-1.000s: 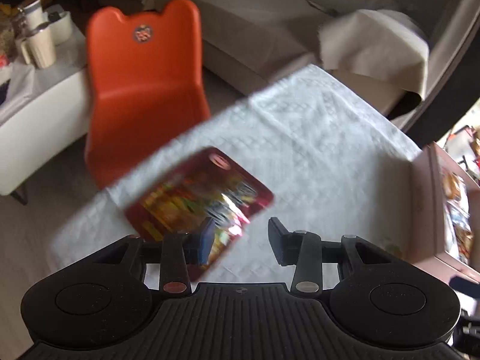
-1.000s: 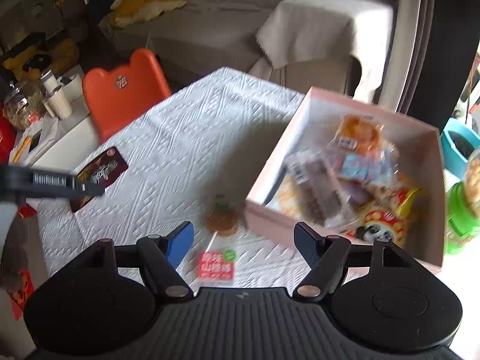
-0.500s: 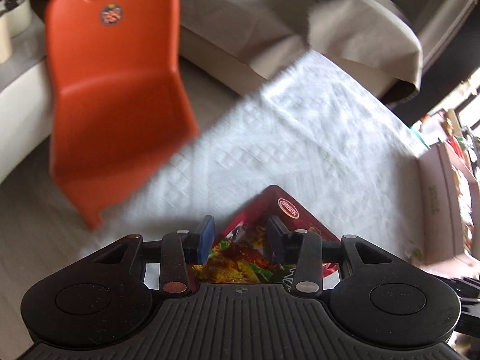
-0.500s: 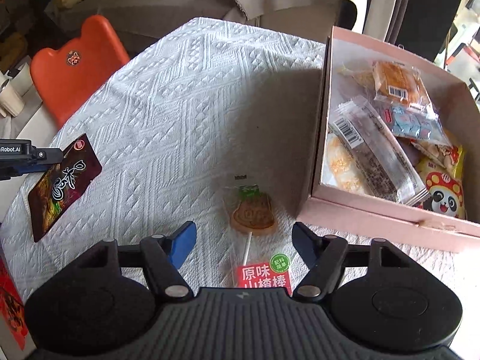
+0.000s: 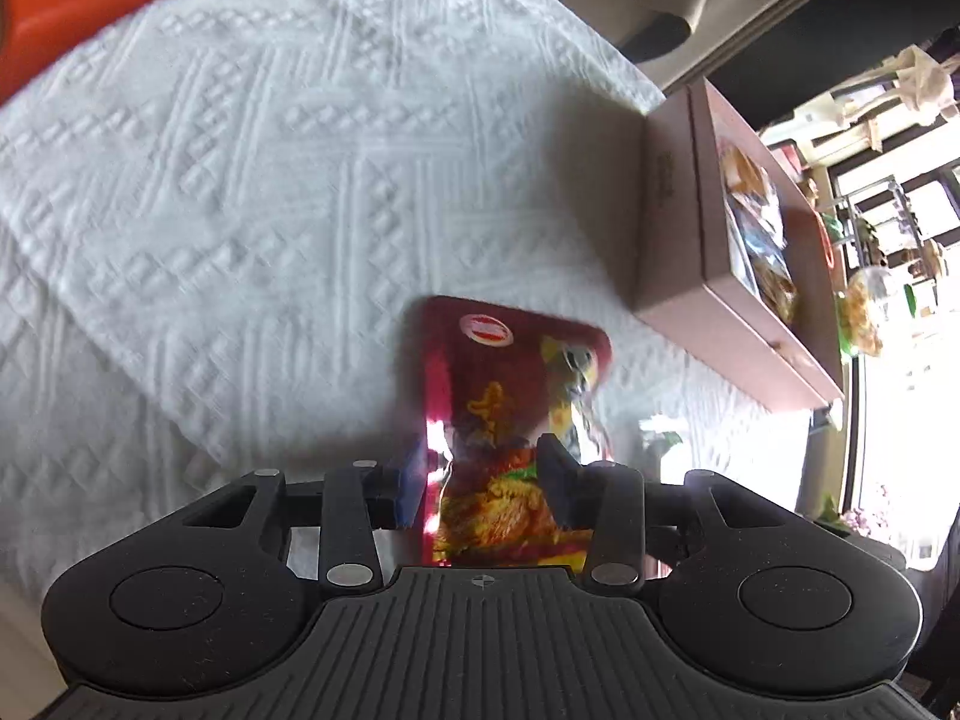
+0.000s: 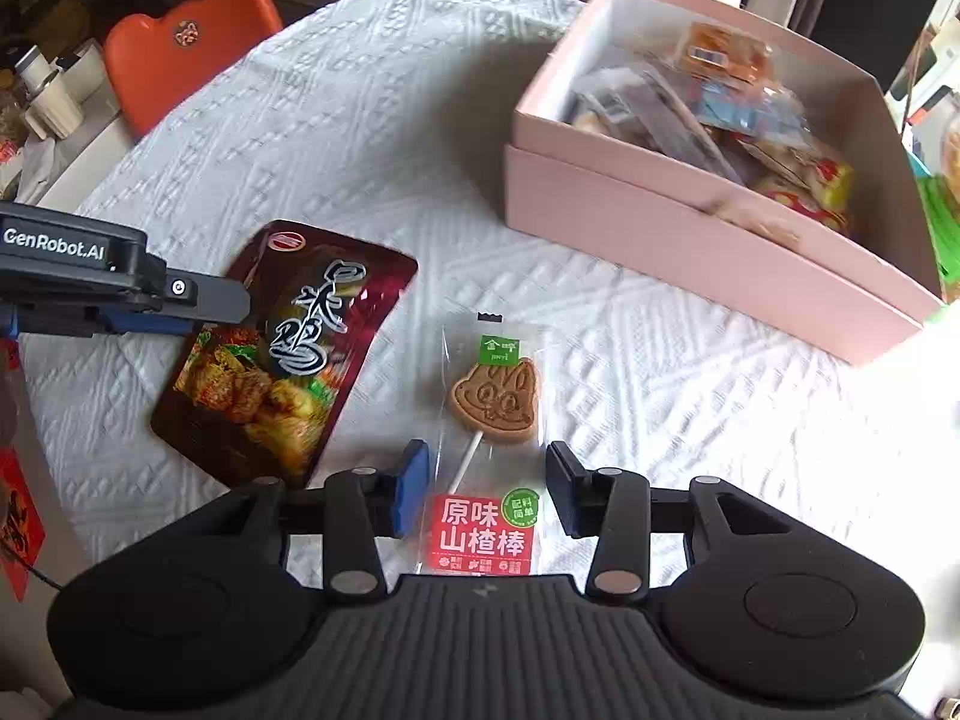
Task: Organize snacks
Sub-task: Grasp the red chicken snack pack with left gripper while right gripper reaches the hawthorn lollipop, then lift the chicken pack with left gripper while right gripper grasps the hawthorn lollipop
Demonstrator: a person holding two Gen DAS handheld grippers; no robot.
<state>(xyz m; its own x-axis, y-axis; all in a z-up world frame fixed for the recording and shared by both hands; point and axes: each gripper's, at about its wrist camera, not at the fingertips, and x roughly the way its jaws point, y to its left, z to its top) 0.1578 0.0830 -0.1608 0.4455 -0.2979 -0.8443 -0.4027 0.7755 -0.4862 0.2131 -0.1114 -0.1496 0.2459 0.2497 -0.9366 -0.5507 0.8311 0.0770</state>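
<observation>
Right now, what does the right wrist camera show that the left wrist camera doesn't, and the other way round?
Only the right wrist view shows the lollipop, lying in its wrapper between the right gripper fingers, which have just been closing but stand clear of it, and the orange chair's whole back. Only the left wrist view shows the left gripper pads pinching the red snack pouch. Both show that pouch, the pink box of snacks and the white tablecloth.

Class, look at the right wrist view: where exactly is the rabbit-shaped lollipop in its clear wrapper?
The rabbit-shaped lollipop in its clear wrapper lies on the white textured tablecloth, low and central, between the dark red snack pouch and the pink cardboard box.
</observation>
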